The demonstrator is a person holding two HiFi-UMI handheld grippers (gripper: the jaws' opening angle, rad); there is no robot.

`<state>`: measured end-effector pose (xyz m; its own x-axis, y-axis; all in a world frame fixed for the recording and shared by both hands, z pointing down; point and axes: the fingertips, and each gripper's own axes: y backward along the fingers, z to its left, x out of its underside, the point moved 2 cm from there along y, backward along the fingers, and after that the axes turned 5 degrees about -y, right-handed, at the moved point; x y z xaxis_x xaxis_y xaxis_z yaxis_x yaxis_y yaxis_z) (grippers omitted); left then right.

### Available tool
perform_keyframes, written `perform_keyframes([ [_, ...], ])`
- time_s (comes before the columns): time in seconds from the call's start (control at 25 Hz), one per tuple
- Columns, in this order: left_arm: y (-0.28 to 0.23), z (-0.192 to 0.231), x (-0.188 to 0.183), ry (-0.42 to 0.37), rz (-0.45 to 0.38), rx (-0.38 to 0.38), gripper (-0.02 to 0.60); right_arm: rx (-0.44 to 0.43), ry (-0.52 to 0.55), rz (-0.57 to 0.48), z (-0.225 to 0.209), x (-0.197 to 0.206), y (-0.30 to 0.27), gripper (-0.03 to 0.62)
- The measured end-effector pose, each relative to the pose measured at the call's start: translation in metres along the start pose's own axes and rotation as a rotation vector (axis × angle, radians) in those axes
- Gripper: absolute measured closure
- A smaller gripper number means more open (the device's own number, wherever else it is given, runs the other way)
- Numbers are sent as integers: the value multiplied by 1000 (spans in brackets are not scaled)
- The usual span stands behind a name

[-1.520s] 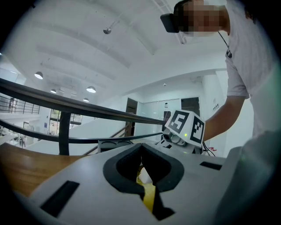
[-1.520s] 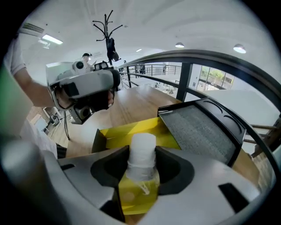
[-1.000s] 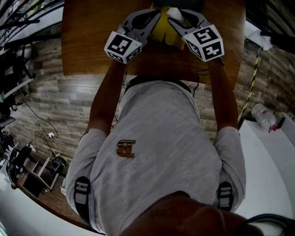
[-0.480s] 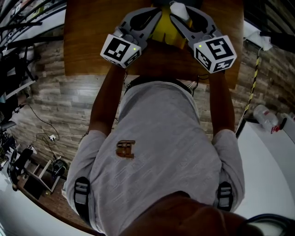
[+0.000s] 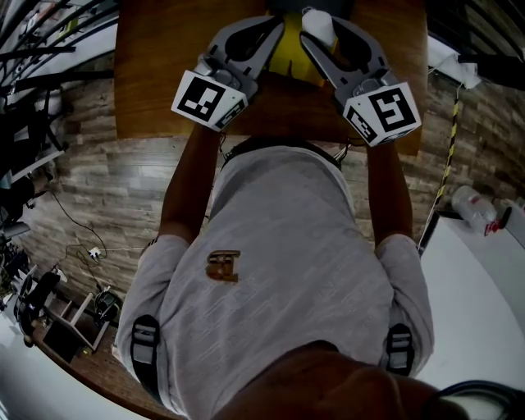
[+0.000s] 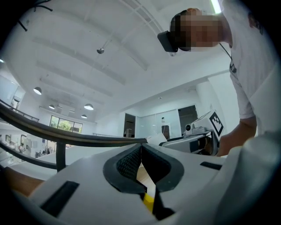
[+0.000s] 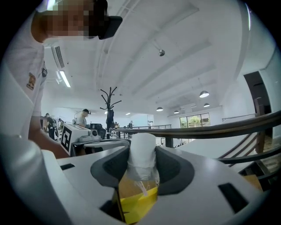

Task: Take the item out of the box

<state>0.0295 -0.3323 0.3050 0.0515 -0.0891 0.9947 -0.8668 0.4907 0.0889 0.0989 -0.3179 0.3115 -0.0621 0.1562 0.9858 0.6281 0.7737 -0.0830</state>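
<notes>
A yellow box (image 5: 294, 59) is held up over the wooden table (image 5: 164, 66) between both grippers. My left gripper (image 5: 279, 25) is shut on a thin edge of the box. In the left gripper view that edge shows as a cardboard and yellow strip (image 6: 148, 200) pinched between the pads. My right gripper (image 5: 321, 31) is shut on a white wrapped item (image 5: 318, 26) that sticks up out of the box. The right gripper view shows the white item (image 7: 142, 154) between the pads, with the yellow box (image 7: 136, 203) just beneath it.
The table's near edge (image 5: 271, 131) lies by the person's waist. A white counter with a bottle (image 5: 472, 205) stands at the right. Cables and racks (image 5: 33, 287) crowd the wood floor at the left.
Both grippers have come up toward the camera, and their marker cubes have spread a little apart. The white item sits slightly higher above the yellow box.
</notes>
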Motion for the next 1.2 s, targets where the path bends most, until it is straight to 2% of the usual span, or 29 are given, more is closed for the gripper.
perform_keyframes([
  [0.48,14,-19,-23,-3,-34,8,561,-45,-19,-181,33,-21,25,395],
  [1.2,28,-40,-29,-23,-46,37,561,-51,6,-210,50,-18,47,398],
])
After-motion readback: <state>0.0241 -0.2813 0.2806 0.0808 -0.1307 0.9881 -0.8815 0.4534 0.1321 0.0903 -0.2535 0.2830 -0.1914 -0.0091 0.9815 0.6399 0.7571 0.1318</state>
